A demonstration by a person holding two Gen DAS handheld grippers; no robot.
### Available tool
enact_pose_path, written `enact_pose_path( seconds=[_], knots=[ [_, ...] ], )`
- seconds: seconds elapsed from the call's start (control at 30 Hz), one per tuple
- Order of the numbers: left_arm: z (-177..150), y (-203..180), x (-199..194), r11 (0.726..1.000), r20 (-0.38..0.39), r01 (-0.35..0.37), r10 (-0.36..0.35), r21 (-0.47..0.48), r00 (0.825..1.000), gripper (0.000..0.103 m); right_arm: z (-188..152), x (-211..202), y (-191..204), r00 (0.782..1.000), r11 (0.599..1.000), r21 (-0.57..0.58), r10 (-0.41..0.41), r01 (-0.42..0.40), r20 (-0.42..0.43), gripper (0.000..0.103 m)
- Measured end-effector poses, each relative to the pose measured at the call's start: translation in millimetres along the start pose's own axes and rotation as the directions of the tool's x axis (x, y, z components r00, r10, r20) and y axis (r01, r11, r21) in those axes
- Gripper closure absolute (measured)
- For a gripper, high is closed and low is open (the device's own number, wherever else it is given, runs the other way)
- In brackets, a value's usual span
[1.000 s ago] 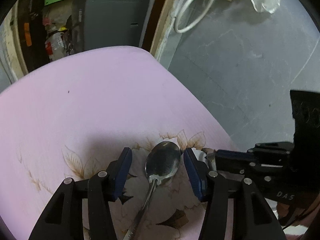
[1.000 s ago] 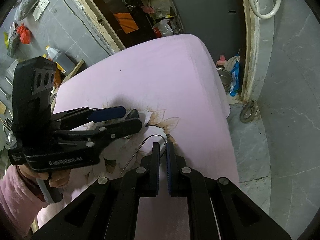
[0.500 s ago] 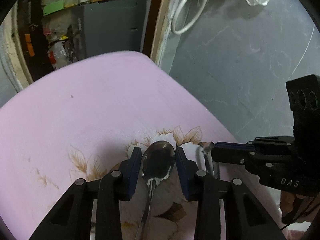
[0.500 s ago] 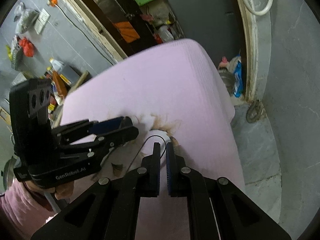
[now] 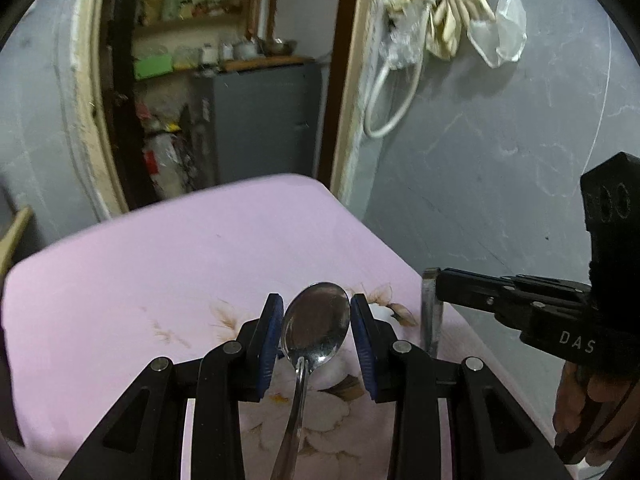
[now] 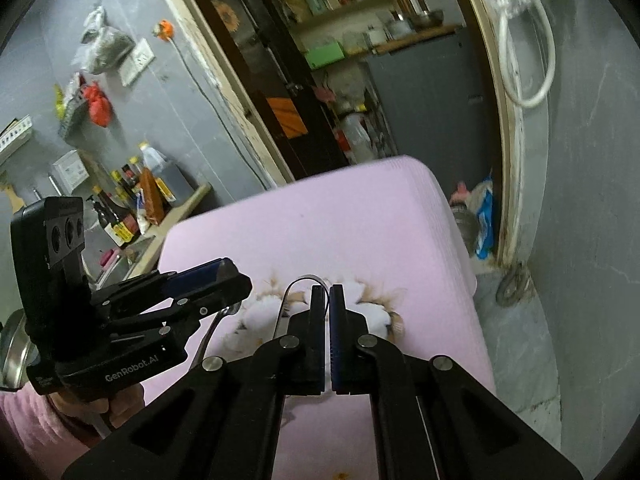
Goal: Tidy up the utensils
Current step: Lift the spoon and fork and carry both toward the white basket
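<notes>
My left gripper point(image 5: 316, 320) is shut on a steel spoon point(image 5: 316, 324), its blue pads against both sides of the bowl, the handle hanging down toward the camera. It is lifted above the pink floral cloth point(image 5: 160, 272). My right gripper point(image 6: 324, 312) is shut on a thin metal utensil with a looped end point(image 6: 306, 280); in the left wrist view that utensil point(image 5: 431, 312) hangs down from the right gripper's tips. In the right wrist view the left gripper point(image 6: 224, 276) is at the left, with the spoon's handle point(image 6: 214, 328) below it.
The pink cloth covers a table that ends near a doorway point(image 5: 224, 120) with cluttered shelves. A grey wall point(image 5: 500, 160) with a hanging white hose runs along the right. Bottles point(image 6: 128, 200) and a steel bowl point(image 6: 12, 348) stand to the left.
My left gripper closed on the spoon's bowl and lifted it off the cloth. My right gripper rose with its utensil. Both views tilted up toward the doorway.
</notes>
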State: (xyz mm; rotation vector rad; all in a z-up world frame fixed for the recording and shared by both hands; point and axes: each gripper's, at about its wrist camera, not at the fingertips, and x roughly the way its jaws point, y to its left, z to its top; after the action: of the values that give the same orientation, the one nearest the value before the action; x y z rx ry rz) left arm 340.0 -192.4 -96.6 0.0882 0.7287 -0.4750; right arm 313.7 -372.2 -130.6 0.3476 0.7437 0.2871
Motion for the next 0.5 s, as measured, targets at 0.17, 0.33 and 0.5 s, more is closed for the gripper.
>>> enact_pose_path(
  seconds=[0.17, 0.33, 0.5],
  knots=[
    [-5, 1, -28, 0.998, 0.061, -0.053, 0.052, 0.016, 0.997, 0.07, 1, -18, 16, 0.999, 0.999, -0.036, -0.004, 0.006, 0.05, 0.101],
    [-6, -2, -52, 0.995, 0.122, -0.098, 0.095, 0.021, 0.988, 0.07, -2, -34, 34, 0.996, 0.997, -0.069, -0.014, 0.02, 0.091, 0.101],
    [-6, 3, -73, 0.994, 0.17, -0.107, 0.106, 0.0, 0.98, 0.07, -5, -54, 57, 0.986, 0.991, -0.119, -0.04, 0.06, 0.164, 0.101]
  ],
)
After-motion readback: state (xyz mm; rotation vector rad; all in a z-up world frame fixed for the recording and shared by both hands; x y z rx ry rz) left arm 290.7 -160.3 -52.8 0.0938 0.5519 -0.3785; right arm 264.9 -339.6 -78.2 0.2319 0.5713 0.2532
